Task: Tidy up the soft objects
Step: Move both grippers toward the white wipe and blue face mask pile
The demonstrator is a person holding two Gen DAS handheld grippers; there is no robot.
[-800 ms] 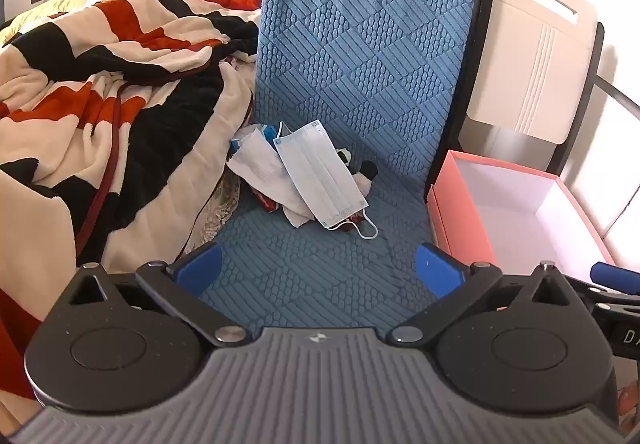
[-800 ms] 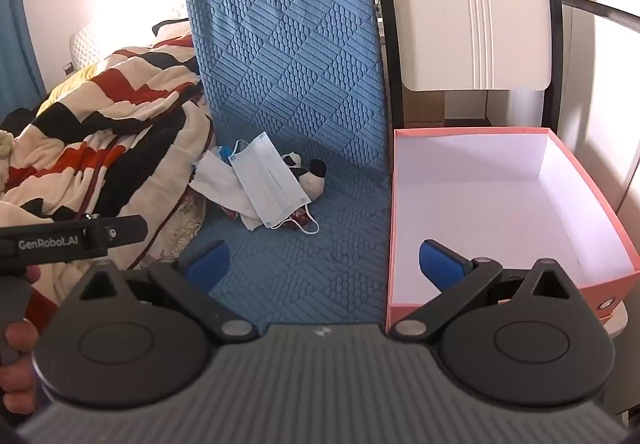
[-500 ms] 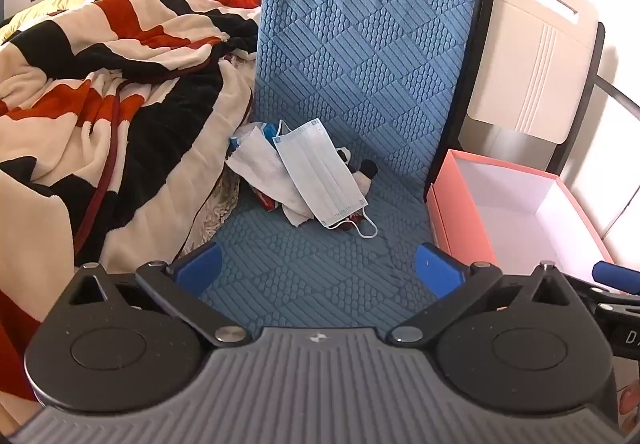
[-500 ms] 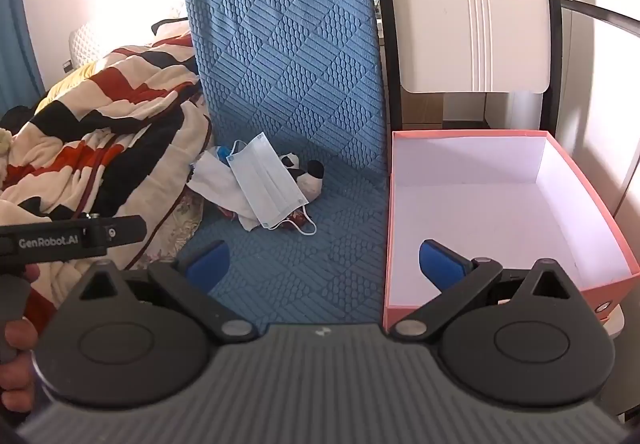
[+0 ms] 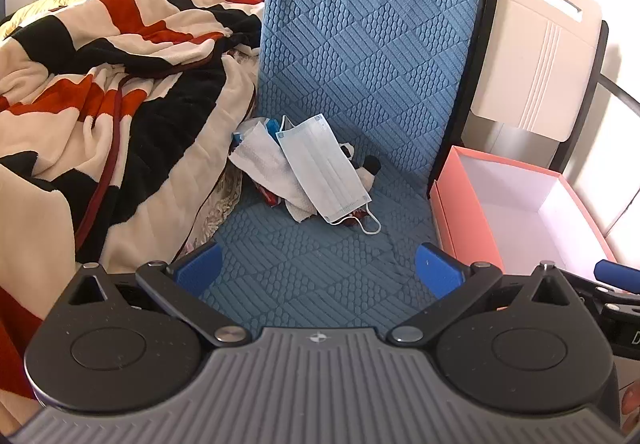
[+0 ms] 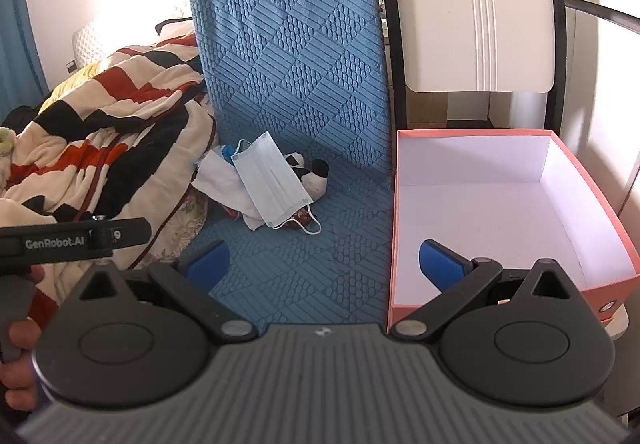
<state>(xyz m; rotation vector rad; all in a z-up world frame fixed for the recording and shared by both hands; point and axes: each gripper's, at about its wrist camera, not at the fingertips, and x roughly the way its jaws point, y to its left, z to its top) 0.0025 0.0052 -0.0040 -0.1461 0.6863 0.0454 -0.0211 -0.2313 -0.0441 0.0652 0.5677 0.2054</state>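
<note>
Both hand-held grippers agape; bare mat (image 5: 320,276) between pile (image 5: 308,168), box (image 6: 394,228).

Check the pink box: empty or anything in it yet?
Empty. The pink box shows only bare white floor and walls; the face mask lies outside on the blue cushion.

Blue quilted seat pad (image 5: 320,276) (image 6: 304,268), its back part standing upright behind the flat part. On the flat part, near the fold, lies 1 small heap: a pale blue face mask (image 5: 326,168) (image 6: 272,180) on top, a white cloth (image 5: 268,166) (image 6: 224,184) under its left side, and a black-and-white plush toy (image 5: 366,170) (image 6: 312,174) showing from under its right side. A striped red, black and cream blanket (image 5: 112,92) (image 6: 100,132) lies along the pad's left edge. A pink open box (image 5: 452,212) (image 6: 496,204) with a white interior stands just beside the right edge.
</note>
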